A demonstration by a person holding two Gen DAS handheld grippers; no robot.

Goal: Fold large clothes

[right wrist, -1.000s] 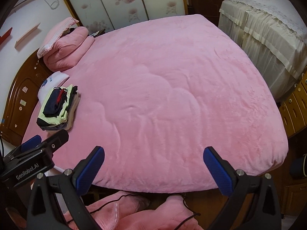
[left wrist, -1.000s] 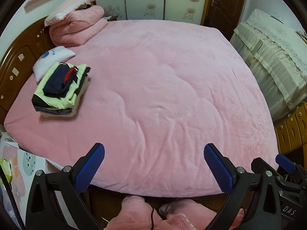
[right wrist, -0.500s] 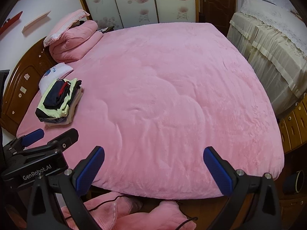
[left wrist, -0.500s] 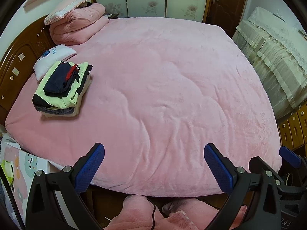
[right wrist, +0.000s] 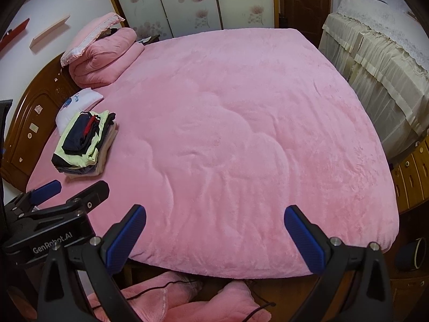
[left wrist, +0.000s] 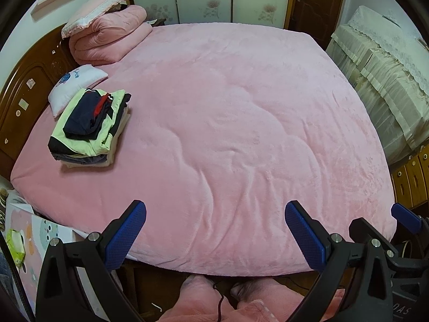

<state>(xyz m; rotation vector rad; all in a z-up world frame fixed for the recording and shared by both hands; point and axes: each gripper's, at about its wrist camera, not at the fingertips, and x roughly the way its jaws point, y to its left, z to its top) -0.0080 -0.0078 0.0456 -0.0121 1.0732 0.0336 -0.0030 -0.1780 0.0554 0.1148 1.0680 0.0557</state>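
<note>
The bed (left wrist: 228, 123) fills both views, covered by a smooth pink plush blanket (right wrist: 241, 139) that hangs over its near edge. The stack of folded clothes (left wrist: 88, 128) is the landmark here: it sits on the blanket near the wooden headboard (left wrist: 29, 96), a dark navy garment with a red stripe (left wrist: 88, 115) on top, a pale green piece under it, and darker and cream layers below. Just behind the stack, touching its far end, lies a small white pillow (left wrist: 77, 80). Further beyond the stack, in the bed's far corner, a rolled pink quilt (left wrist: 107, 40) rests with a pink pillow (left wrist: 96, 8) on top of it.

The left gripper (left wrist: 214, 230) hovers over the near edge of the bed, well to the right of the stack and closer to the camera; its blue-padded fingers (left wrist: 126, 233) stand wide apart with nothing between them. The right gripper (right wrist: 214, 236) hangs likewise over the near edge, fingers (right wrist: 303, 241) spread wide and empty. In the right wrist view the left gripper's black body shows just in front of the stack.

Across the bed from the stack, a piece of furniture draped in cream lace-edged cloth (left wrist: 380, 75) stands beside the mattress. On the floor below the near edge, pink fluffy fabric (right wrist: 166, 303) and a thin black cable are visible.
</note>
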